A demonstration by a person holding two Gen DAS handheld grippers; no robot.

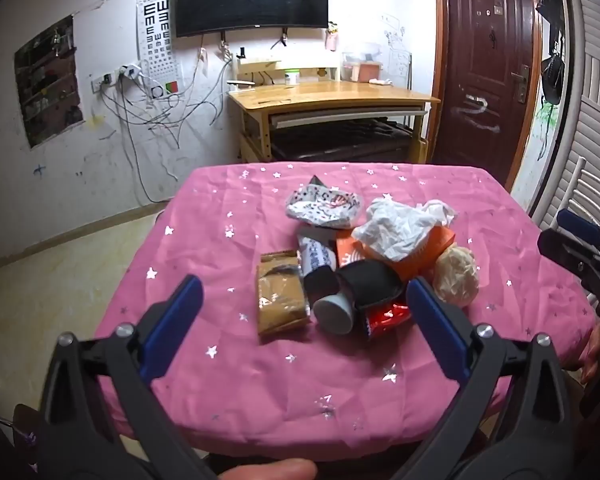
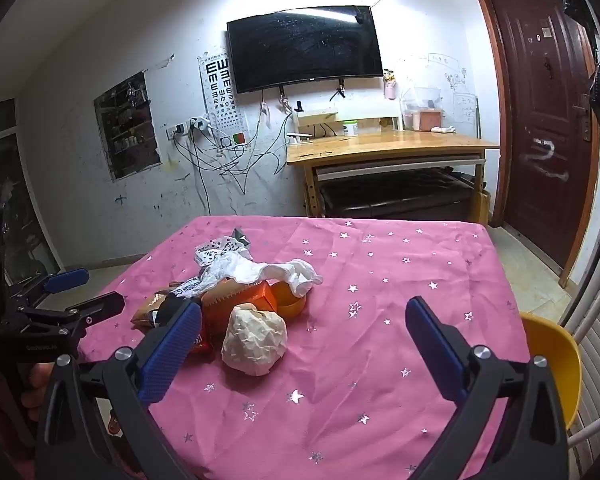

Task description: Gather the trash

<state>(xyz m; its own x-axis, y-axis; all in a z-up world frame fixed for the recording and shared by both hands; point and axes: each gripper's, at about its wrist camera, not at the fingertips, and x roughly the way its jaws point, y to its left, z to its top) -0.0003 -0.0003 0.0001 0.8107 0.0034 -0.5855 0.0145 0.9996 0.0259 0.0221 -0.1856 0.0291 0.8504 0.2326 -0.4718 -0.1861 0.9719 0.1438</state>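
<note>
A pile of trash lies on the pink star-print tablecloth (image 1: pixel 228 380). It holds a brown wrapper (image 1: pixel 280 300), a grey tube (image 1: pixel 324 280), a black piece (image 1: pixel 370 284), a red wrapper (image 1: pixel 388 318), an orange box (image 1: pixel 432 250), white crumpled plastic (image 1: pixel 400 228), a printed white bag (image 1: pixel 324 206) and a cream paper ball (image 1: pixel 458 276). My left gripper (image 1: pixel 304 300) is open, hovering just before the pile. My right gripper (image 2: pixel 304 320) is open above the table, the paper ball (image 2: pixel 256 338) between its fingers' line, the orange box (image 2: pixel 244 298) beyond. The left gripper also shows in the right wrist view (image 2: pixel 76 288).
A yellow chair (image 2: pixel 556 364) stands at the table's right edge. A wooden desk (image 1: pixel 328 100) and a dark red door (image 1: pixel 488 68) are behind the table. A TV (image 2: pixel 304 48) hangs on the wall. The right gripper shows at the left view's right edge (image 1: pixel 580 248).
</note>
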